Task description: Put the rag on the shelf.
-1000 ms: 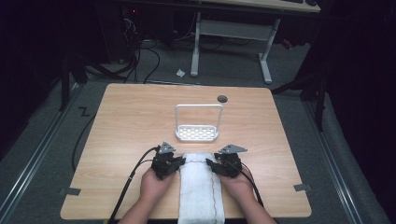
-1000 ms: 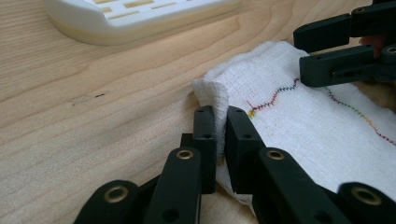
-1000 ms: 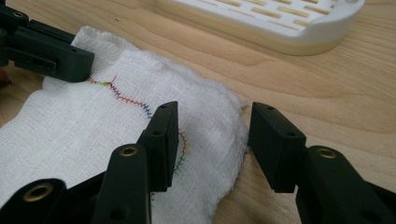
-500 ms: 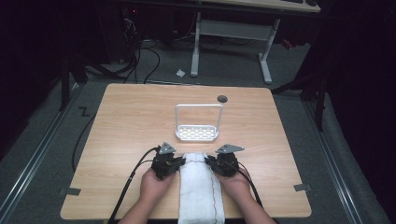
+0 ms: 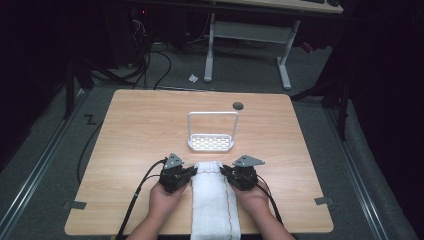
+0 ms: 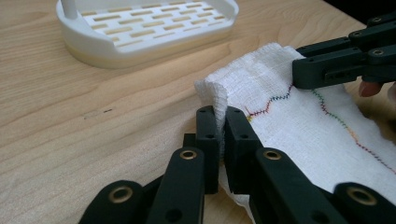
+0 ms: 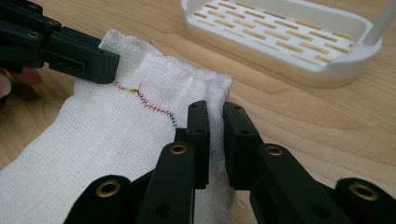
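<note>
Wooden worktop [image 5: 140,140] carried a white cloth [image 5: 215,200] at the near edge, before the rack [image 5: 211,142]. Since the earlier frames, both grippers were moved slightly inward. Left gripper [image 6: 219,122] and right gripper [image 7: 215,122] were clamped on its far corners; lifting judged ready.

I'm working in what looks like a lab or recording room: a bare wooden table [image 5: 150,130] on grey carpet [image 5: 45,145], tape marks at its near corners, loose cables [image 5: 150,65] and a desk frame [image 5: 245,35] beyond its far edge, dark surroundings.

White cloth [image 5: 215,200] (rainbow zigzag stitching), white slotted rack [image 5: 211,142], black grippers.
</note>
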Motion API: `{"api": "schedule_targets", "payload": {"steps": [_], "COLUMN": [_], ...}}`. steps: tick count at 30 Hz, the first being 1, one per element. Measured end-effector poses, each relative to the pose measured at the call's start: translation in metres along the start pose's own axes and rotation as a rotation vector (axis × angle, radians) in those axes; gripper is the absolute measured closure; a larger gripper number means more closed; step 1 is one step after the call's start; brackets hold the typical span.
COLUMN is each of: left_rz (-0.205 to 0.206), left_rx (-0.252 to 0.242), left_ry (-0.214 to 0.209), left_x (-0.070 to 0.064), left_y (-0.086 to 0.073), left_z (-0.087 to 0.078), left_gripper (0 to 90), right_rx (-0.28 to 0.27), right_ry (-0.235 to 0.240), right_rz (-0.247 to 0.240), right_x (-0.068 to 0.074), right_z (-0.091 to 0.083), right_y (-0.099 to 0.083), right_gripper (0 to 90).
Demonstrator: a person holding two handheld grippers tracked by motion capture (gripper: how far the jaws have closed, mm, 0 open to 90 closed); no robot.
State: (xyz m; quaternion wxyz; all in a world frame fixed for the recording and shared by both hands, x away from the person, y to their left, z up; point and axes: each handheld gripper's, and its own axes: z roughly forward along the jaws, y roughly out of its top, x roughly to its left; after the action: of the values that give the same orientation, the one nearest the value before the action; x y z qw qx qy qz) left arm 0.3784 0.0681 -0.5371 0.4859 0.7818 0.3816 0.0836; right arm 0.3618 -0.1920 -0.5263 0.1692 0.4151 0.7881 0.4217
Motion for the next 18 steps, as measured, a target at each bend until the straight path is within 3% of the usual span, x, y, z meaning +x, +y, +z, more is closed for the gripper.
{"api": "schedule_targets", "payload": {"steps": [7, 14, 16, 18], "left_rz": [0.038, 0.003, -0.007, -0.012], "left_rx": [-0.052, -0.114, -0.158, -0.172], "left_ry": [-0.010, -0.015, -0.021, -0.039], "left_x": [-0.003, -0.001, -0.006, -0.009], "left_y": [-0.001, 0.003, 0.014, 0.020], "left_z": [-0.007, -0.016, -0.025, -0.029], "left_gripper": [85.7, 86.0, 86.1, 86.1], "right_rx": [-0.034, -0.078, -0.114, -0.135], "right_ry": [0.000, 0.003, -0.008, -0.009], "right_rz": [0.003, -0.005, -0.021, -0.027], "right_x": [0.003, 0.007, 0.010, 0.010], "right_z": [-0.005, -0.014, -0.021, -0.026], "right_y": [0.003, 0.009, 0.015, 0.020], "right_gripper": [82.3, 82.4, 82.4, 82.4]}}
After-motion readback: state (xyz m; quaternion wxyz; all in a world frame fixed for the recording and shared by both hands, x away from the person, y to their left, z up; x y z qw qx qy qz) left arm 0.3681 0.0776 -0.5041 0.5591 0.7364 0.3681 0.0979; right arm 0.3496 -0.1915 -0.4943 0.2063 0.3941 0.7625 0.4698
